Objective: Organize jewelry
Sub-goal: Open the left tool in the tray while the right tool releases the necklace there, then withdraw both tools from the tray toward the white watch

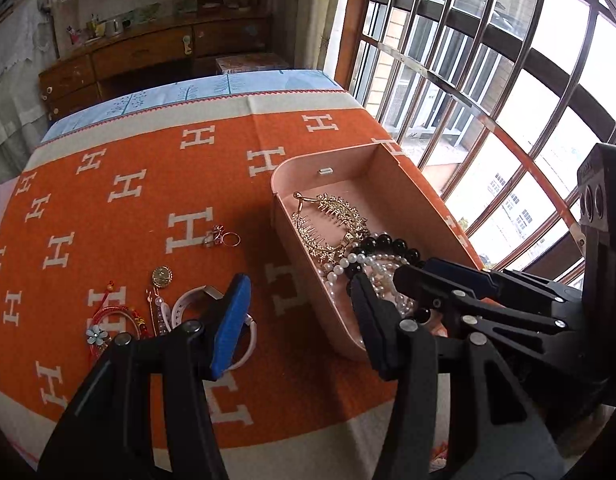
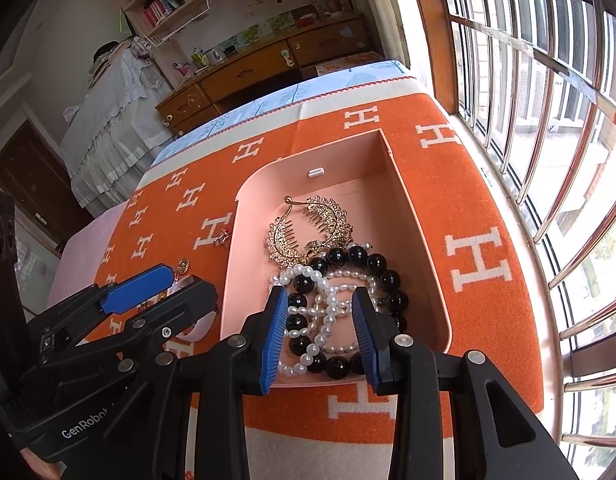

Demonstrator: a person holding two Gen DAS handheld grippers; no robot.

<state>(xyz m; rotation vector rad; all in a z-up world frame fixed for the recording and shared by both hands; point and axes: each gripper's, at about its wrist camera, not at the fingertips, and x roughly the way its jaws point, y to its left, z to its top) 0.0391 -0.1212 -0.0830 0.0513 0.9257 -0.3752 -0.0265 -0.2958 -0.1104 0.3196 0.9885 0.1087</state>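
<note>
Several pieces lay in the box (image 2: 424, 264): comb (image 2: 308, 224), pearls (image 2: 328, 304), beads (image 2: 348, 258). My right jaws (image 2: 320, 328) hung half-open over pearls, holding nothing; left jaws (image 1: 299, 316) wide, empty, near bracelet (image 1: 183, 304) awaiting boxing.

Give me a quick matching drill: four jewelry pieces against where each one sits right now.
Things:
1. gold comb
2. black beads
3. rings
4. flower charm

Places:
A. on the cloth, nearest the left fingers' near edge, beside red cords
B. in the pink box, far half
C. on the cloth, on a white H, left of the box
D. in the box, tangled with pearls

Pairs: 1-B, 2-D, 3-C, 4-A
</note>
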